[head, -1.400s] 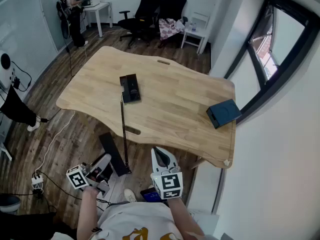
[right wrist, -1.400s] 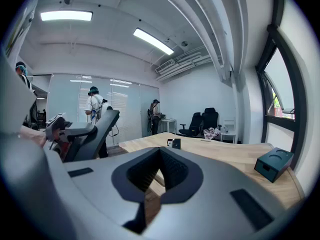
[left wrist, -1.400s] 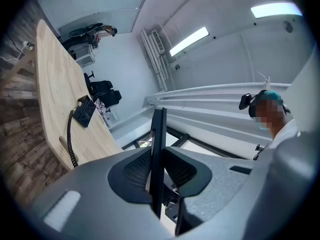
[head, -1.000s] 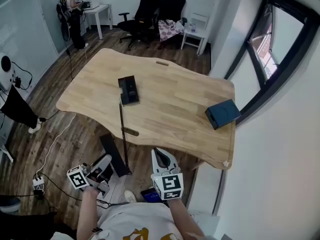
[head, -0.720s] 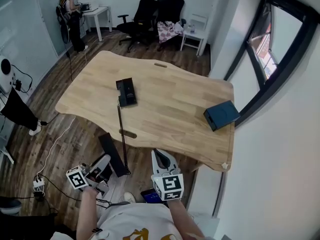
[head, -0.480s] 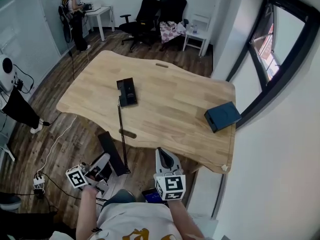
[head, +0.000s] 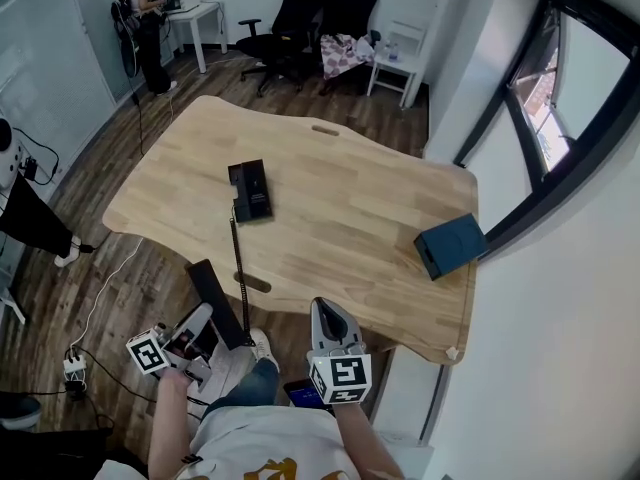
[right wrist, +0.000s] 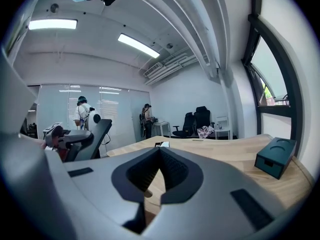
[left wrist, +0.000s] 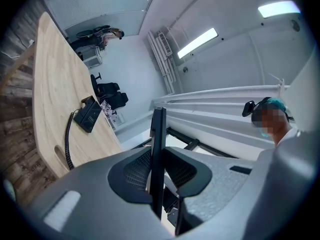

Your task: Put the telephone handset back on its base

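Observation:
The black telephone base [head: 250,190] lies on the left half of the wooden table [head: 350,218]; it shows again as the base [left wrist: 89,115] in the left gripper view. A coiled cord [head: 238,258] runs from it over the near edge down to the black handset [head: 215,303]. My left gripper [head: 200,318] is shut on the handset below the table's edge. In the left gripper view the handset [left wrist: 159,124] stands edge-on between the jaws of my left gripper [left wrist: 158,156]. My right gripper [head: 322,310] is shut and empty, its tips of the right gripper [right wrist: 159,150] pointing at the table.
A dark blue box [head: 450,246] sits at the table's right edge. Black office chairs [head: 300,18] and a white side table [head: 395,63] stand beyond the far edge. A person [head: 135,18] stands at the back left. Cables and a power strip [head: 75,366] lie on the floor.
The head view has shifted slightly and the person's leg and shoe have come into view below. Both grippers stay below the table's near edge; the handset stays in the left one.

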Demonstrator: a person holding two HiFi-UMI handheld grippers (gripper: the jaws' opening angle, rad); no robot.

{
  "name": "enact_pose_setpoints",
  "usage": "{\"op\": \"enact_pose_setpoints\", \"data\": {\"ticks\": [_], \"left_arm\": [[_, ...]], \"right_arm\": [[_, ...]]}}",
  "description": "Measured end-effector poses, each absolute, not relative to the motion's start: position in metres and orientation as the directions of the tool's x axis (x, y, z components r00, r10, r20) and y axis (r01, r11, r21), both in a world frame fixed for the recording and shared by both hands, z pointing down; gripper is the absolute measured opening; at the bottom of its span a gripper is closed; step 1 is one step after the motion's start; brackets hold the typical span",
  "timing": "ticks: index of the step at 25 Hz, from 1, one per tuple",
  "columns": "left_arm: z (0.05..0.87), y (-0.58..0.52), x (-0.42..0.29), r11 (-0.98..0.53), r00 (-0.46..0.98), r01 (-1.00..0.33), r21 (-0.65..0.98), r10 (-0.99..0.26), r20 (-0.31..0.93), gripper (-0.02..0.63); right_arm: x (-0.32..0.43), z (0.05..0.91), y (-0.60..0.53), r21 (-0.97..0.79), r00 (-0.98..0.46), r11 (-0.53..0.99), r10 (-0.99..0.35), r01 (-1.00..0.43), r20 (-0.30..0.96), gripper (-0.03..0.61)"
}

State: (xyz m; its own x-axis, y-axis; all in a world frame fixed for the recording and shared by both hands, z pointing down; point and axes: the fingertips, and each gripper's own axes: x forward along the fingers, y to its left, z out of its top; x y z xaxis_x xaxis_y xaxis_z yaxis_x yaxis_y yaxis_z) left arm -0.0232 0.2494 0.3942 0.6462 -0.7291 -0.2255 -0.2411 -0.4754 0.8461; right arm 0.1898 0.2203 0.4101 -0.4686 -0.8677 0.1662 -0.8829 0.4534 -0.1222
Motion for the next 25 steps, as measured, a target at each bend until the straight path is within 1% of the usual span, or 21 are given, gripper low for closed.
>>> {"op": "enact_pose_setpoints", "data": {"ticks": [7,14,20,25], "left_arm": [[0.410,0.152,-0.050,-0.468,0.676,-0.218,0.856,-0.705,-0.213,0.075],[0.421,0.072,-0.074,-0.453,0.702,-0.184,0.872,-0.682,-0.206,0.075],[0.436,0.028,-0.089,-0.439,0.717,-0.150,0.886,-0.665,-0.208,0.075],[0.436,-0.002,-0.092,-0.443,0.729,-0.117,0.889,-0.646,-0.226,0.075]], "right_arm": [[0.158,0.418,0.134,-0.127,-0.468,0.452,-0.869,-0.883,0.161,0.006],[0.138,0.432,0.058,-0.132,-0.419,0.399,-0.882,-0.908,0.215,0.006],[0.114,0.441,0.017,-0.109,-0.399,0.384,-0.884,-0.917,0.242,0.006],[0.102,0.446,0.004,-0.108,-0.379,0.363,-0.888,-0.925,0.259,0.006]]}}
